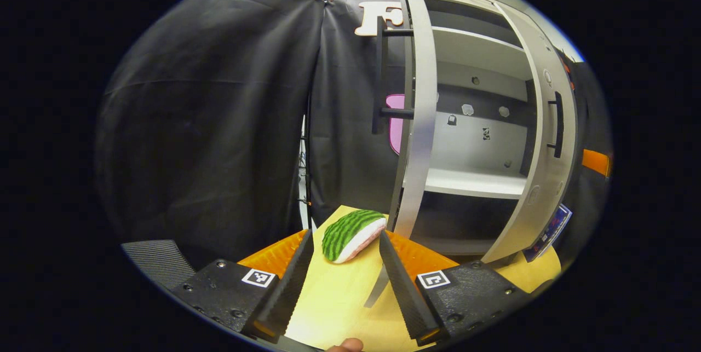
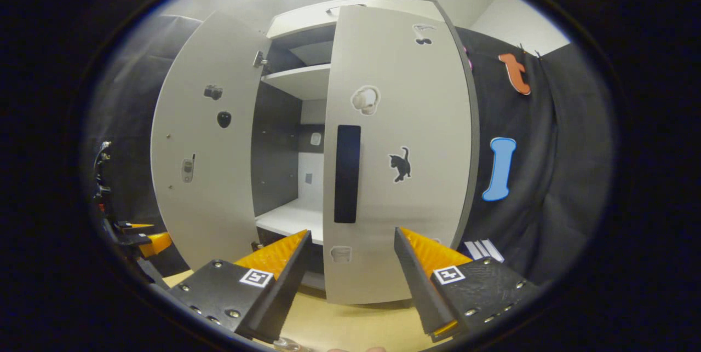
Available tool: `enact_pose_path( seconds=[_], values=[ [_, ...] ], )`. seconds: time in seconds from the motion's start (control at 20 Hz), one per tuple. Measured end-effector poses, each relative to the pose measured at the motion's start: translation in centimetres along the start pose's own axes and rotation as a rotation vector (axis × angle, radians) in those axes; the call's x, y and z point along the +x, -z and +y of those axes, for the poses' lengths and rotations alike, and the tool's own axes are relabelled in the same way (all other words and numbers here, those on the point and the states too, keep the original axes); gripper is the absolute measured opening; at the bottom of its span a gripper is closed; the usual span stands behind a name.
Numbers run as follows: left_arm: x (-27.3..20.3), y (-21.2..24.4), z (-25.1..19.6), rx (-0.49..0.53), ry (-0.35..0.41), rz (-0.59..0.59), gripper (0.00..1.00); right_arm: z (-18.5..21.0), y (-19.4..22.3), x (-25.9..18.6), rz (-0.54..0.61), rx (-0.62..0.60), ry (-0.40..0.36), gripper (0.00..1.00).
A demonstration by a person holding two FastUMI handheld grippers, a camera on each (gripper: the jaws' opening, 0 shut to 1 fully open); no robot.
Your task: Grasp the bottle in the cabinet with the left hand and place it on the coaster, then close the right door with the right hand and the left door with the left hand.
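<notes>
Doors are what's left to deal with, going by how things sit. The right door (image 2: 394,155) is swung partway in, its outer face and dark vertical handle (image 2: 347,174) square in front of the right claw (image 2: 350,248). It's a stiff flat panel on hinges, so I'd guess it moves light and easy; pushing on the face near the handle side should do it, no pinching needed. The stickers on it don't matter for grip.

The left door (image 1: 419,111) stands wide open, seen edge-on in the left gripper view, with its own bar handle (image 1: 380,75) on the outer side. Same deal: rigid and probably light. Best pushed from behind, at the free edge.

As for the bottle, I can't make it out on the cabinet shelves (image 1: 471,179), and the coaster isn't anything I can pick out either, so where it sits is a "can't tell".

Left claw (image 1: 345,245) is spread wide, holding nothing, hovering over the yellow tabletop (image 1: 334,297) just short of a watermelon-slice toy (image 1: 353,233). Right claw is also wide and empty, not touching the door.
</notes>
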State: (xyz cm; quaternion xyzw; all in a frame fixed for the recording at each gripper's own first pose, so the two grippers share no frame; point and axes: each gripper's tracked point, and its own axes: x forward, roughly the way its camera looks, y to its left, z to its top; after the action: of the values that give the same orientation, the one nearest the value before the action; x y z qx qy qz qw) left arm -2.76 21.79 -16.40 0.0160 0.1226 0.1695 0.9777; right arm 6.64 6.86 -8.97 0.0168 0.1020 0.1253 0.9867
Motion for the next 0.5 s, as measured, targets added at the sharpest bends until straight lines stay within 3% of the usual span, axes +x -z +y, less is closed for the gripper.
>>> enact_pose_path(
  seconds=[0.15,0.4,0.5],
  values=[
    [0.7,0.6,0.0,0.011,0.016,0.022,0.79,-0.9,0.4,-0.1,0.012,-0.002,0.024,0.91],
    [0.8,0.9,-1.1,-0.079,0.107,0.052,0.79,-1.5,0.9,0.0,0.024,0.010,0.044,0.91],
    [0.8,0.8,-1.2,-0.054,0.106,0.045,0.79,-1.5,0.9,-0.1,0.022,0.009,0.048,0.89]
  ],
)
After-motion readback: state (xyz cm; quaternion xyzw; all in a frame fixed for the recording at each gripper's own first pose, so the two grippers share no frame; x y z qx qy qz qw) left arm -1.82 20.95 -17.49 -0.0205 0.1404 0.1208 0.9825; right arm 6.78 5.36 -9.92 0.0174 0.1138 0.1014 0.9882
